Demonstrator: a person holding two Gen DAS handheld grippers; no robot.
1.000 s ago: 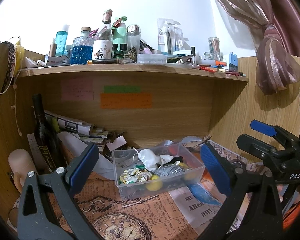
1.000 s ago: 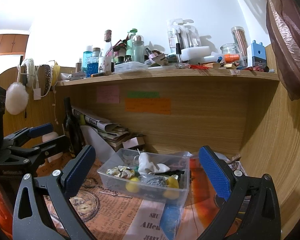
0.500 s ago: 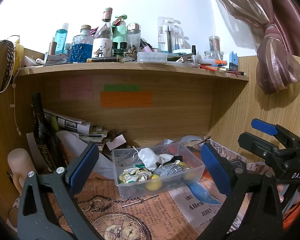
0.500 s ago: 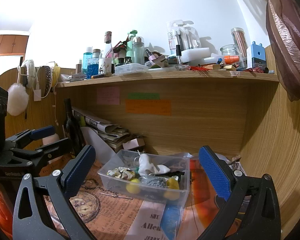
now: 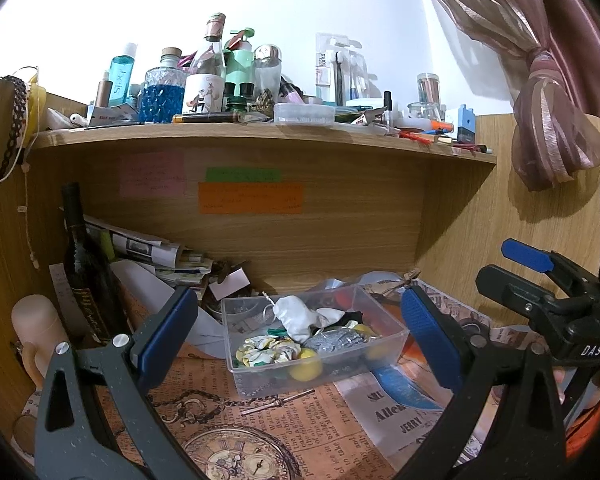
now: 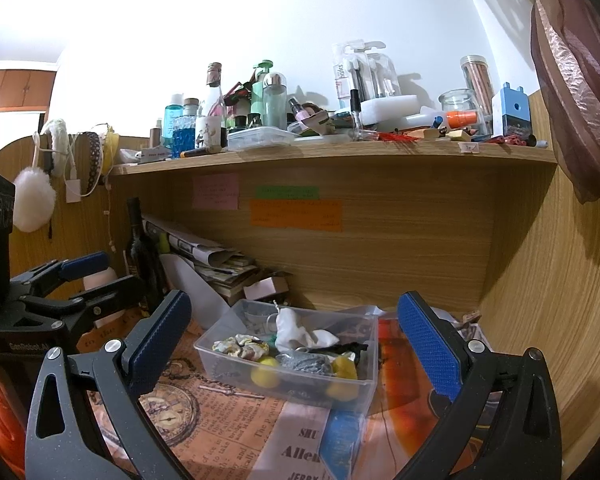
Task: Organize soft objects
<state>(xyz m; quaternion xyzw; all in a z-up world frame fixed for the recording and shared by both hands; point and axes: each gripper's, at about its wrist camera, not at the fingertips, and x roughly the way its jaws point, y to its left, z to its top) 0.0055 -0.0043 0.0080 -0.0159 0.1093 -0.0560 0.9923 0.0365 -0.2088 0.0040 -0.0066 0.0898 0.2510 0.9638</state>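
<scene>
A clear plastic box [image 5: 392,342] [image 6: 340,390] sits on the paper-covered desk under the shelf. In it lie a white cloth [image 5: 296,316] [image 6: 294,328], a patterned scrunchie [image 5: 266,352] [image 6: 242,346], a grey knit piece [image 5: 340,340] [image 6: 304,362] and yellow balls [image 5: 306,368] [image 6: 264,376]. My left gripper [image 5: 298,340] is open and empty in front of the box. My right gripper [image 6: 294,344] is open and empty, also in front of the box. Each gripper shows at the edge of the other's view.
A dark wine bottle [image 5: 86,268] [image 6: 140,252], stacked newspapers [image 5: 156,252] and a pale cylinder [image 5: 36,328] stand at the back left. The shelf [image 5: 260,132] above is crowded with bottles. A curtain [image 5: 548,136] hangs at the right. A white pompom [image 6: 34,200] hangs at the left.
Both grippers have drifted very slightly; the scene sits a touch lower in the right wrist view. Both stay open and empty. Nothing in the box has moved.
</scene>
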